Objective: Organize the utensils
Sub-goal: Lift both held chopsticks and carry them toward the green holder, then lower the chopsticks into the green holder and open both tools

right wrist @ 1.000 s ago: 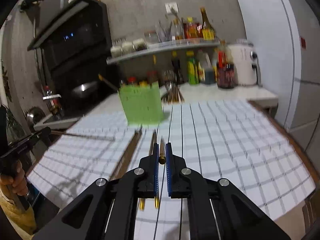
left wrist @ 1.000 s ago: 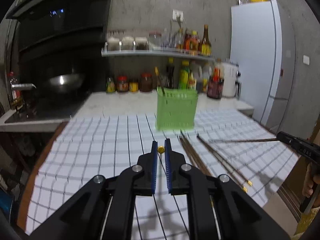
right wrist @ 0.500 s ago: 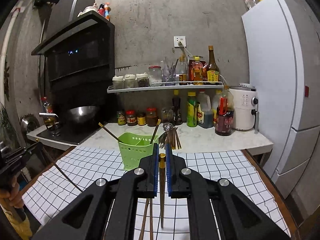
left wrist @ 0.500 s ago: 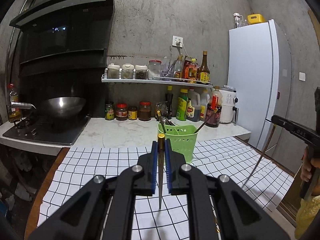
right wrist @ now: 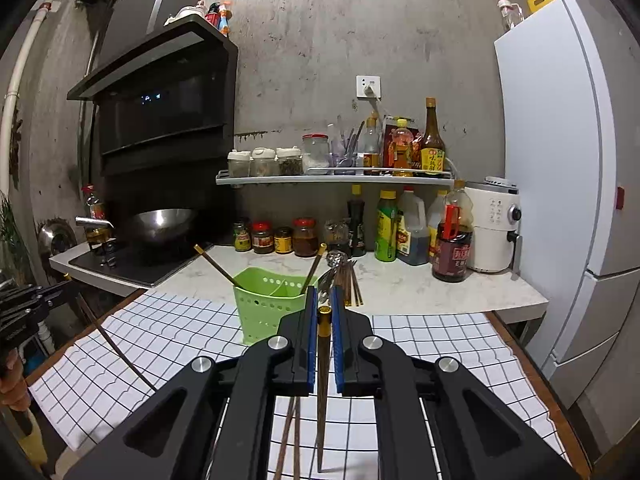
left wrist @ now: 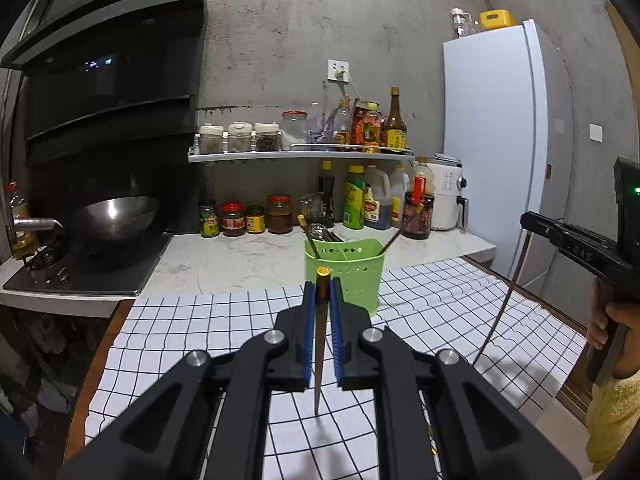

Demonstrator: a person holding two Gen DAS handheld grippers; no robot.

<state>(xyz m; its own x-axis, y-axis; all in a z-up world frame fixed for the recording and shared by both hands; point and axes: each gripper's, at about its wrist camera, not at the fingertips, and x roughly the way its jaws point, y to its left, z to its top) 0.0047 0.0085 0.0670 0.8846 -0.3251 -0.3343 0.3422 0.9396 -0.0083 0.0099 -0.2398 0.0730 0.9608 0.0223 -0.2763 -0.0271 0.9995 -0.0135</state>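
Chopsticks: one clamped in each gripper, gold cap up, tip hanging over the checked cloth [left wrist: 168,332]. Left gripper [left wrist: 322,280] jaws narrow on its chopstick [left wrist: 319,364]; right gripper [right wrist: 324,300] same w/ its chopstick [right wrist: 322,392]. Green holder [right wrist: 266,312] sits just ahead on the cloth, two sticks already leaning in it; more lie loose below the right gripper. Next, prob: bring tip over the holder's opening, keep stick near vertical, clear the rim, lower before releasing, one hand at a time to avoid crossing.

The basket [right wrist: 268,308] stands on the cloth [right wrist: 420,344] at 12 o'clock, two chopsticks [right wrist: 216,266] inside it. Behind it, jars [right wrist: 280,238] line the bench [right wrist: 400,288]. Stove [right wrist: 132,260] at 10 o'clock; fridge [right wrist: 560,160] at 2 o'clock.
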